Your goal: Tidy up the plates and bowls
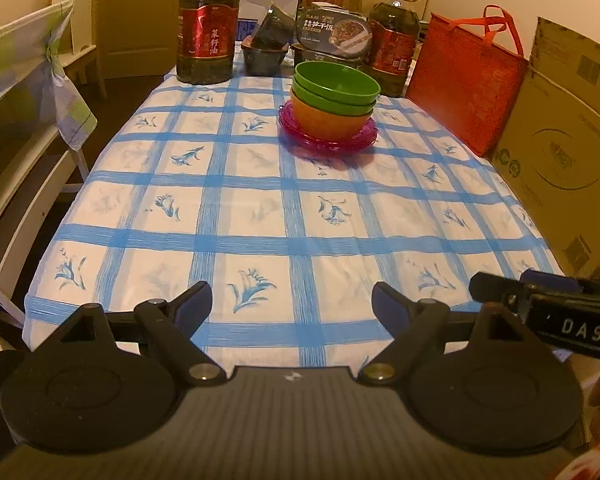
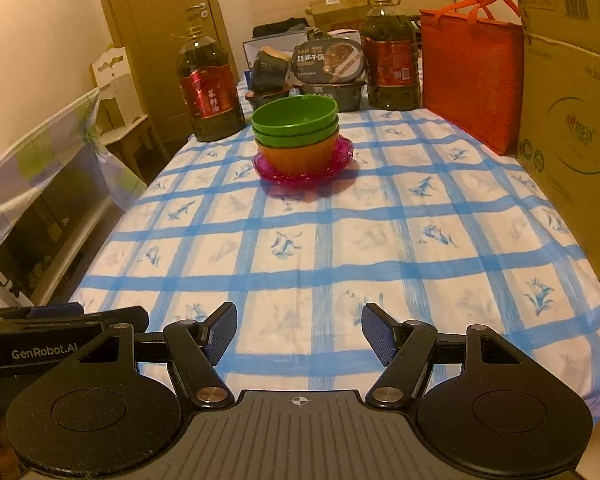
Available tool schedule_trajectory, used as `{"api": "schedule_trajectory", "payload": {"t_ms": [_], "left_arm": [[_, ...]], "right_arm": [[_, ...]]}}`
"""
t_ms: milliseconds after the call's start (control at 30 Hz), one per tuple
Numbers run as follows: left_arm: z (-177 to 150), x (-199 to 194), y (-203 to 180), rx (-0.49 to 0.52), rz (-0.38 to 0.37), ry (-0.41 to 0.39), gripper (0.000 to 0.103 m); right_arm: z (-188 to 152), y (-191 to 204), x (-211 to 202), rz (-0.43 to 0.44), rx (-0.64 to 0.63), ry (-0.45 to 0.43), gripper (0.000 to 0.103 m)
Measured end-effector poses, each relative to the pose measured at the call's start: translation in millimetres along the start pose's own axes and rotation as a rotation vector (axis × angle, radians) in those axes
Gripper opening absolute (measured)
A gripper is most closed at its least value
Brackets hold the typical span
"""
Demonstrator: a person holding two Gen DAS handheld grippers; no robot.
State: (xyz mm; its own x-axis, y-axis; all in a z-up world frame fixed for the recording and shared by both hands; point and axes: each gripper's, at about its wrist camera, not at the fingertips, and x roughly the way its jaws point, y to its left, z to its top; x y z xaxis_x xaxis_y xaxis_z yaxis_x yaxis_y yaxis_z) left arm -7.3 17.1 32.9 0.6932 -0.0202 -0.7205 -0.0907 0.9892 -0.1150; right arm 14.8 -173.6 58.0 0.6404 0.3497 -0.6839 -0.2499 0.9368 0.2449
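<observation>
Far down the table stands one stack: two green bowls point(image 1: 336, 86) point(image 2: 295, 116) nested in an orange bowl point(image 1: 328, 120) point(image 2: 298, 154), all resting on pink translucent plates point(image 1: 328, 138) point(image 2: 304, 168). My left gripper point(image 1: 292, 306) hovers open over the near edge of the tablecloth, nothing between its fingers. My right gripper point(image 2: 299, 332) is open too, at the same near edge, with nothing in it. Each gripper's side shows in the other's view: the right one point(image 1: 548, 312) at the lower right, the left one point(image 2: 60, 332) at the lower left. Both are far from the stack.
A blue-checked tablecloth point(image 1: 260, 208) covers the table. At the back stand two oil bottles point(image 1: 208, 28) point(image 1: 394, 40), dark food trays point(image 1: 332, 32) and boxes. A red bag point(image 1: 464, 80) and a cardboard box point(image 1: 568, 152) line the right side. A chair point(image 1: 20, 120) stands to the left.
</observation>
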Motion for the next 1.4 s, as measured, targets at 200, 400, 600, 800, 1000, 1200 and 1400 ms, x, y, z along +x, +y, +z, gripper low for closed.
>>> {"api": "schedule_trajectory", "payload": {"t_ms": [200, 400, 600, 800, 1000, 1200, 1400], "left_arm": [[-4.7, -2.8, -0.1, 0.003, 0.005, 0.005, 0.087], [-5.8, -2.9, 1.6, -0.004, 0.001, 0.007, 0.087], [-5.5, -3.2, 2.2, -0.006, -0.006, 0.007, 0.087], [-5.6, -3.4, 2.1, -0.008, -0.006, 0.007, 0.087], [-5.4, -3.2, 2.6, -0.009, -0.006, 0.008, 0.088], [-6.8, -3.2, 0.3, -0.008, -0.008, 0.009, 0.088], [-7.2, -3.5, -0.1, -0.01, -0.007, 0.008, 0.088]], "right_arm": [[-8.8, 5.1, 3.2, 0.005, -0.012, 0.026, 0.069], [-8.5, 7.1, 2.8, 0.006, -0.015, 0.022, 0.069], [-6.1, 7.3, 2.1, 0.003, -0.012, 0.022, 0.069], [-5.6, 7.6, 1.7, 0.003, -0.012, 0.019, 0.069], [-6.9, 7.9, 3.0, 0.002, -0.01, 0.022, 0.069], [-7.1, 7.8, 3.0, 0.002, -0.009, 0.023, 0.069], [-7.4, 7.5, 3.2, 0.002, -0.009, 0.023, 0.069]]}}
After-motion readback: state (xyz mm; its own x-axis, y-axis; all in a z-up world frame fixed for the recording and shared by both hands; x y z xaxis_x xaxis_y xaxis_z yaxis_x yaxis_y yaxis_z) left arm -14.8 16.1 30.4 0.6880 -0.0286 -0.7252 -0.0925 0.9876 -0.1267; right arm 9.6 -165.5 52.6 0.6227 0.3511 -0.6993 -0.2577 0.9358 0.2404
